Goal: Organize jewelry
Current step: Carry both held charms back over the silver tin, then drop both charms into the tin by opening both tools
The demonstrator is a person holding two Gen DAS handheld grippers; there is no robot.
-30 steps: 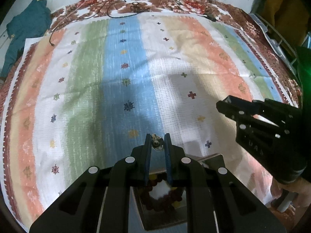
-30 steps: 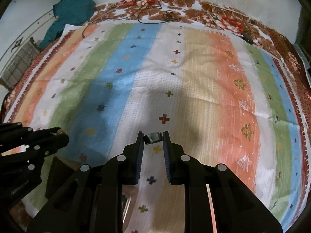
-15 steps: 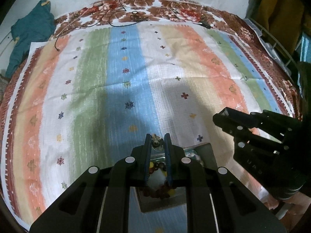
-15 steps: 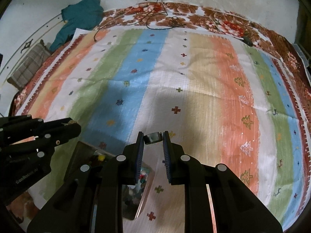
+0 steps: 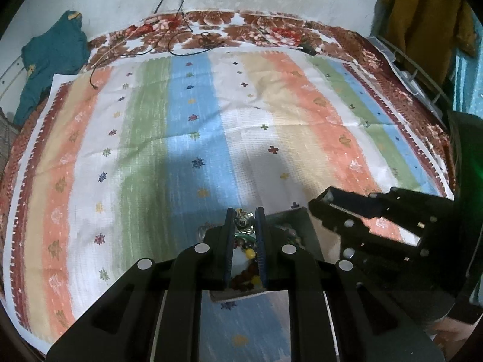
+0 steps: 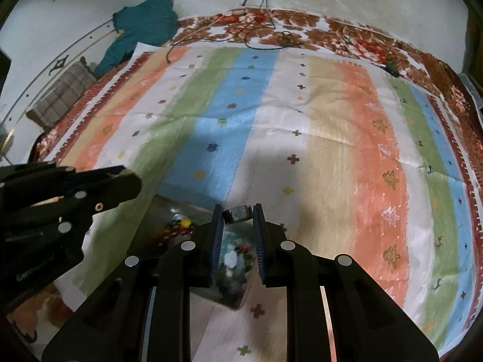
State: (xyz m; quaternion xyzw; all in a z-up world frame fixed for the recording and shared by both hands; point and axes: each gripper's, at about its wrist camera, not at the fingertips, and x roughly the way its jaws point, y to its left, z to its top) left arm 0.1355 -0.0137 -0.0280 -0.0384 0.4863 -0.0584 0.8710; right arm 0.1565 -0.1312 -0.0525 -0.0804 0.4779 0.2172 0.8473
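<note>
1. Jewelry lies heaped in a shallow tray [image 5: 302, 220] at the lower centre of both views, resting on a large striped cloth [image 5: 187, 138] of green, blue, white, tan and orange bands that fills most of each frame.
2. Beyond the cloth, a brown floral bedspread [image 5: 250, 27] shows along the top edge, with thin dark cables [image 5: 178, 39] across it and a teal garment [image 5: 51, 57] bunched at the upper left.
3. In the tray sit round beads – yellow, red and dark brown [image 5: 247, 264] – seen between the fingers in the left wrist view.
4. At bottom centre of the left wrist view, the left gripper [image 5: 245, 221] has its jaws nearly together, pinching a small gold-coloured ornament [image 5: 244, 222] at the tips, above the tray.
5. At bottom centre of its own view, the right gripper [image 6: 238, 213] – jaws narrowly spaced – clamps a small silver ring [image 6: 238, 213] between its tips.
</note>
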